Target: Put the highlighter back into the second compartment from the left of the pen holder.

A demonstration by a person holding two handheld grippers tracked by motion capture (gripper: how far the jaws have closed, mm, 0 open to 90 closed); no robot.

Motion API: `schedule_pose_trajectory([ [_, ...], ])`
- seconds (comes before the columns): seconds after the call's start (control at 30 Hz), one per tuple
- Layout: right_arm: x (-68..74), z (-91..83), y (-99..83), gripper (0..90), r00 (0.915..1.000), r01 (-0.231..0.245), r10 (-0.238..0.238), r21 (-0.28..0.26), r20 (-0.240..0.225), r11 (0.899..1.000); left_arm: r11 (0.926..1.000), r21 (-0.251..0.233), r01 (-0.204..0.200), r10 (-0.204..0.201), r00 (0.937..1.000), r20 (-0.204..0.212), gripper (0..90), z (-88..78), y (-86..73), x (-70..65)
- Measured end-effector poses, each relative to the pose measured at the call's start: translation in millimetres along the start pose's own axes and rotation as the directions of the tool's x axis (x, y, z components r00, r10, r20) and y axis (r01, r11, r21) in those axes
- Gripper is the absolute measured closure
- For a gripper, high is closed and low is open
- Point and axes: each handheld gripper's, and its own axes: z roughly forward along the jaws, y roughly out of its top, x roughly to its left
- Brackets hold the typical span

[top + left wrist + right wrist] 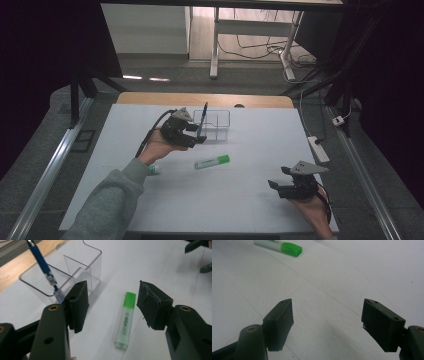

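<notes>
Green highlighter (125, 320): light, rigid, slick plastic; lies between your left gripper (113, 306)'s open, empty jaws. Pinch the barrel mid-length.

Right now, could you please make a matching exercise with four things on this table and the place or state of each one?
Things:
1. blue pen
2. green highlighter
3. left hand-held gripper
4. right hand-held gripper

Places or states:
A. lies flat on the white table
B. open, above bare table, near the right edge
C. stands leaning in the clear organizer
D. open, next to the organizer, highlighter ahead of it

Pairs: 1-C, 2-A, 3-D, 4-B
</notes>
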Motion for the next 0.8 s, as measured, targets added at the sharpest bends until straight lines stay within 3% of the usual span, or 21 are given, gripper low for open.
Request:
schedule_pose_trajectory([
  [0.33,0.0,0.9,-0.7,24.8,1.0,-0.001,0.001,0.009,0.001,1.0,0.9923,0.094,-0.081,0.075,0.9952,0.062,39.4,29.0,5.5,-15.5],
  [0.63,-0.1,1.3,-0.9,24.8,1.0,-0.001,0.001,0.009,-0.004,1.0,0.985,0.143,-0.097,0.085,0.9926,0.087,38.4,52.5,10.2,-20.1],
  [0.8,-0.4,1.4,-1.2,24.7,1.0,0.0,0.0,0.012,0.0,1.0,0.9835,0.159,-0.087,0.075,0.9941,0.078,37.3,63.7,11.2,-20.6],
])
